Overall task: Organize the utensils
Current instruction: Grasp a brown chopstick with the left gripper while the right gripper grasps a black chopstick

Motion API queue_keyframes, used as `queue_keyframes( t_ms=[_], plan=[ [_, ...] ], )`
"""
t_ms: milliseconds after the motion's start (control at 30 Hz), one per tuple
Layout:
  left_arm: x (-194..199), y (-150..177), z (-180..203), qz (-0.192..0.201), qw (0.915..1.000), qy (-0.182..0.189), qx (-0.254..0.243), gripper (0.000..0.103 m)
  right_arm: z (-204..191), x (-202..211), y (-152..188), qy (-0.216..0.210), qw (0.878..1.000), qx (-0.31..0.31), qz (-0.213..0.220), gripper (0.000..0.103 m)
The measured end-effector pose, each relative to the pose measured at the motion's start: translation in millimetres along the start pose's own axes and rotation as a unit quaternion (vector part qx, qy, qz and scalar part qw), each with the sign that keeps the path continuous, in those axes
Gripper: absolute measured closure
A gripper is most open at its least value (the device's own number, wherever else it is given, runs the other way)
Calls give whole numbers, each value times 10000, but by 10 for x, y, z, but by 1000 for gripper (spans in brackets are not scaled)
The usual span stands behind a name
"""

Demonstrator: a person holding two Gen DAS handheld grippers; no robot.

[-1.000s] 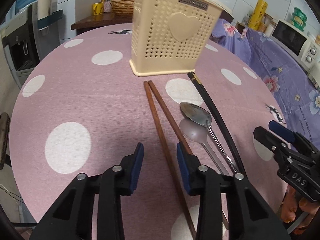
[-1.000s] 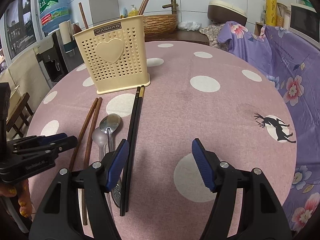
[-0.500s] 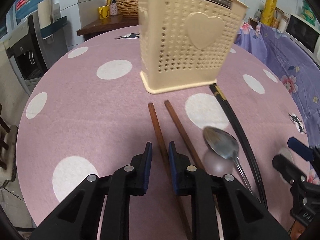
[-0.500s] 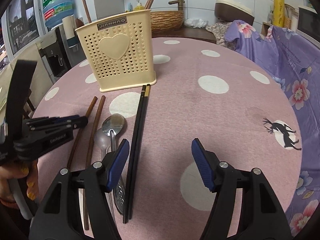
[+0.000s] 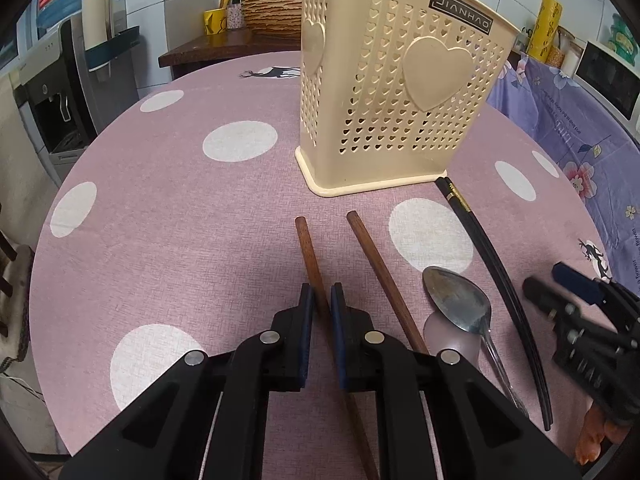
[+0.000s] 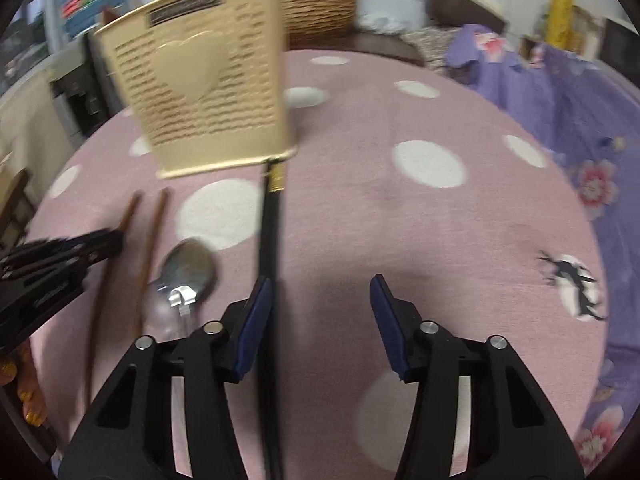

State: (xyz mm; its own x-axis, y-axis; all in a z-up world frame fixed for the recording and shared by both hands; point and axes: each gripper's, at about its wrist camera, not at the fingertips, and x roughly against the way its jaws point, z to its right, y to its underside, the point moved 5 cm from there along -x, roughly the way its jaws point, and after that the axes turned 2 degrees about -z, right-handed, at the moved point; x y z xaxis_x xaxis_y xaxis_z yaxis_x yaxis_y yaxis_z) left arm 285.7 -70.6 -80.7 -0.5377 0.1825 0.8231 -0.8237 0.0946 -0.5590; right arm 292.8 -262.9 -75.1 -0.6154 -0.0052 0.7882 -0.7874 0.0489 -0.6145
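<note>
While the left tool [image 5: 319, 307] has its blue pads pressed onto the left one of two brown wooden chopsticks [image 5: 310, 256], its jaws having just been closing, that stick lies flat on the pink dotted table [image 5: 168, 208] with its far end pointing at the holder. Just beside it on the right lies the second brown chopstick [image 5: 374, 264], then a metal spoon [image 5: 456, 300] resting bowl-up over a pale second spoon [image 5: 452, 340]. The right tool [image 6: 320, 312] stands half spread over the black chopsticks [image 6: 272, 232], which run between its pads close to the left pad; its jaws have just been closing, and the blurred view does not show them pressing the sticks. Farther back, the cream perforated utensil holder [image 5: 400, 92] stands upright, the black chopsticks' gold-banded ends touching its base.
</note>
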Motion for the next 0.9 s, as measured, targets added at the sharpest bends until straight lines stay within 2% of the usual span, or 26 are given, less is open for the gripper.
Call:
queue_keyframes(
  t_ms=[67,100,167,300,500,533,600,633,667,733,767,833,900],
  plan=[
    [-1,-3,-7,2,10000,20,10,91,-5,-11,-8,-432,9990,-59,-138,52],
    [0,-4,-9,1,10000,25,17,91,-4,-26,-14,-466,9987,-60,-190,52],
    [-2,-6,-10,-4,10000,33,27,91,2,-50,-51,-281,9995,14,-153,52],
    [-3,-3,-18,4,10000,47,34,91,-115,-164,-70,-447,9980,242,-373,52],
    [-3,-3,-9,0,10000,19,8,91,-226,-301,-158,-211,9976,560,-350,55],
    [-3,-1,-9,0,10000,22,11,91,-191,-311,-177,-149,9981,479,-357,55],
    [-3,5,-10,0,10000,38,24,91,-49,-293,-172,57,9990,155,-414,63],
    [-1,8,-13,2,10000,50,25,91,25,-267,-156,238,9988,57,-422,63],
    [0,9,-18,5,10000,64,31,91,69,-222,-127,196,9991,-4,-384,63],
    [-2,6,-23,6,10000,75,38,91,105,-162,-82,-210,9990,-95,-392,57],
    [-2,5,-22,3,10000,73,31,91,147,-130,-67,-172,9991,-119,-358,53],
    [-2,0,-24,-4,10000,83,30,91,257,-75,-93,94,9997,-139,-174,53],
    [-4,0,-31,-2,9999,112,64,91,389,-43,-135,106,9991,-402,-70,53]
  ],
)
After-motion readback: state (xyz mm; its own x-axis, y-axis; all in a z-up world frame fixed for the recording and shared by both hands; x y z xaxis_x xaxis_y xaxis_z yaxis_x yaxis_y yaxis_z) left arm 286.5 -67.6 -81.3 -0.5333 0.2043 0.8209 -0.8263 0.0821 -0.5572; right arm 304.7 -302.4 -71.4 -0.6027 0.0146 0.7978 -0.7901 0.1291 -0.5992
